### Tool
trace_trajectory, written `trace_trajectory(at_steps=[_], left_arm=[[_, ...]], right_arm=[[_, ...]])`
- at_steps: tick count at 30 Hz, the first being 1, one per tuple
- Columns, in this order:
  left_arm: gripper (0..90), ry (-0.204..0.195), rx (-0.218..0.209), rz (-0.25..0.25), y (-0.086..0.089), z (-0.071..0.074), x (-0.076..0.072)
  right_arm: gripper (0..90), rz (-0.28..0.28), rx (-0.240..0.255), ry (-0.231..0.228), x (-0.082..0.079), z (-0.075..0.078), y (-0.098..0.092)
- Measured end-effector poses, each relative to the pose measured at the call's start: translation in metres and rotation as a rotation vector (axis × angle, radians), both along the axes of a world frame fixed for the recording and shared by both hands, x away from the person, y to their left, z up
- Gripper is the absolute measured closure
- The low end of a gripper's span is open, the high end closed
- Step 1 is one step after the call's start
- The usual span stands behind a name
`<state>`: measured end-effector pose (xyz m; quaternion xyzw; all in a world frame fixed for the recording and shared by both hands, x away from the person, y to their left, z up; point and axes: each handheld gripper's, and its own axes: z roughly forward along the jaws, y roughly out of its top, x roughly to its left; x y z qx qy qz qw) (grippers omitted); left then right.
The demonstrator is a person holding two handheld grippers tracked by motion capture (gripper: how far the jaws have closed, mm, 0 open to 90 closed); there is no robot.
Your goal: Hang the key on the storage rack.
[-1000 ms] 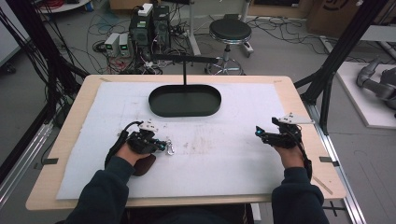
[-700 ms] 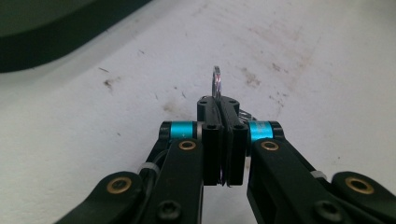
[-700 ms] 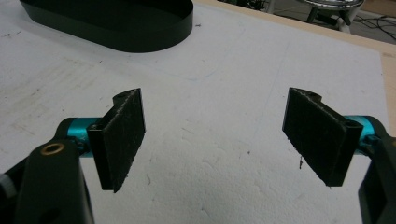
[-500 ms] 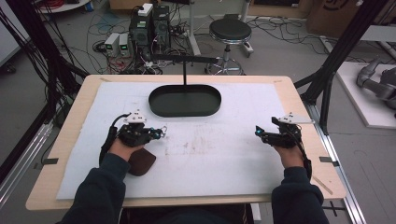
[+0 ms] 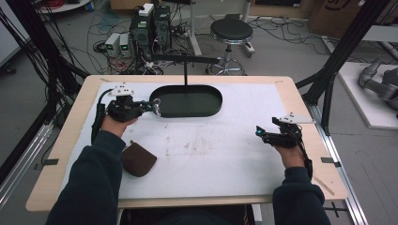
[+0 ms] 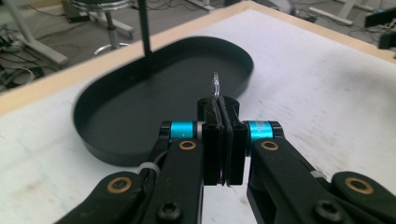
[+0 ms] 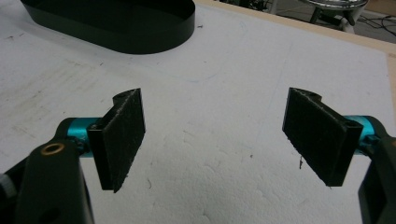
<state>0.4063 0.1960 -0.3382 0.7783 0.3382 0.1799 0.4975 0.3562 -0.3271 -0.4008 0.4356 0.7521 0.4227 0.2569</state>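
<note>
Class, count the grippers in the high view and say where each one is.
2. The left gripper is at the black tray's left end; the right gripper rests near the table's right edge.

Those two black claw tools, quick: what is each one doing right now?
Left gripper: shut on a small silvery metal ring, above the black oval tray.
Right gripper: open, holding nothing.

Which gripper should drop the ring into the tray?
Left. The left gripper is shut on the ring at the tray rim; the right gripper is open, far off.
</note>
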Motion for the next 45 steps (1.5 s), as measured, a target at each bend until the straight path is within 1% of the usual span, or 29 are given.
trace_trajectory(at_steps=[3,4,5,7,10,11,12,13,14,15,16,17,18,20,23,24,25,26,27,29,31,32,33,36,38,40,41,45], left_arm=[[87.9,-0.02,-0.007,0.004,0.001,0.011,0.015],[87.9,-0.029,-0.01,0.005,0.001,0.015,0.023],[87.9,-0.026,-0.016,0.01,0.002,0.018,0.029],[87.9,-0.027,-0.009,0.025,0.002,0.022,0.041],[87.9,-0.027,0.01,0.045,0.002,0.029,0.062],[87.9,-0.026,0.012,0.048,0.001,0.03,0.067],[87.9,-0.035,0.015,0.055,0.001,0.032,0.073],[87.9,-0.03,0.013,0.06,0.001,0.032,0.077],[87.9,-0.03,0.022,0.062,0.001,0.034,0.084],[87.9,-0.032,0.025,0.066,0.0,0.035,0.087],[87.9,-0.032,0.025,0.066,0.0,0.035,0.087],[87.9,-0.036,0.026,0.074,0.0,0.037,0.095],[87.9,-0.036,0.031,0.074,0.0,0.038,0.1],[87.9,-0.043,0.028,0.084,-0.001,0.04,0.106],[87.9,-0.04,0.04,0.103,-0.001,0.042,0.116],[87.9,-0.038,0.036,0.106,-0.001,0.042,0.118],[87.9,-0.034,0.046,0.106,-0.001,0.042,0.121],[87.9,-0.034,0.046,0.106,-0.001,0.042,0.121],[87.9,-0.037,0.053,0.113,-0.001,0.042,0.124],[87.9,-0.033,0.049,0.134,-0.001,0.039,0.128],[87.9,-0.026,0.045,0.152,0.0,0.036,0.131],[87.8,-0.022,0.035,0.154,0.001,0.035,0.132],[87.8,-0.027,0.034,0.155,0.001,0.034,0.133],[87.8,-0.034,0.044,0.163,-0.001,0.032,0.134],[87.8,-0.028,0.04,0.17,-0.003,0.031,0.136],[87.8,-0.018,0.03,0.162,-0.004,0.029,0.137],[87.8,-0.015,0.033,0.151,-0.005,0.028,0.136],[87.8,-0.027,0.031,0.137,-0.006,0.031,0.133]], right_arm=[[21.5,0.002,0.005,-0.004,0.0,0.0,0.0],[21.5,0.0,0.007,-0.003,0.0,0.0,0.0],[21.5,0.001,0.007,-0.003,0.0,0.0,-0.001],[21.5,0.003,0.008,-0.008,0.001,0.0,-0.001],[21.5,0.001,0.012,-0.002,0.001,0.0,-0.002],[21.5,0.002,0.012,-0.003,0.002,-0.001,-0.002],[21.5,0.004,0.014,-0.001,0.002,-0.001,-0.002],[21.5,0.005,0.014,-0.001,0.003,-0.001,-0.002],[21.5,0.005,0.014,-0.003,0.003,-0.001,-0.002],[21.5,0.004,0.016,0.001,0.003,-0.001,-0.003],[21.5,0.003,0.02,0.002,0.003,-0.001,-0.003],[21.5,0.005,0.022,0.002,0.003,-0.001,-0.003],[21.5,0.006,0.023,0.002,0.003,-0.001,-0.003],[21.5,0.006,0.025,0.004,0.003,-0.001,-0.004],[21.5,0.009,0.027,0.003,0.003,-0.002,-0.004],[21.5,0.011,0.025,0.002,0.003,-0.002,-0.005],[21.5,0.012,0.024,0.003,0.003,-0.002,-0.005],[21.5,0.011,0.025,0.005,0.003,-0.002,-0.005],[21.5,0.012,0.025,0.004,0.003,-0.002,-0.005],[21.5,0.011,0.025,0.006,0.003,-0.002,-0.005],[21.5,0.011,0.025,0.008,0.003,-0.002,-0.005],[21.5,0.012,0.021,0.007,0.003,-0.003,-0.005],[21.4,0.013,0.022,0.013,0.003,-0.003,-0.004],[21.5,0.015,0.019,0.013,0.003,-0.003,-0.004],[21.5,0.013,0.021,0.015,0.004,-0.004,-0.004],[21.5,0.014,0.018,0.02,0.004,-0.004,-0.004],[21.5,0.015,0.017,0.021,0.004,-0.004,-0.004],[21.5,0.011,0.02,0.018,0.004,-0.004,-0.004]])
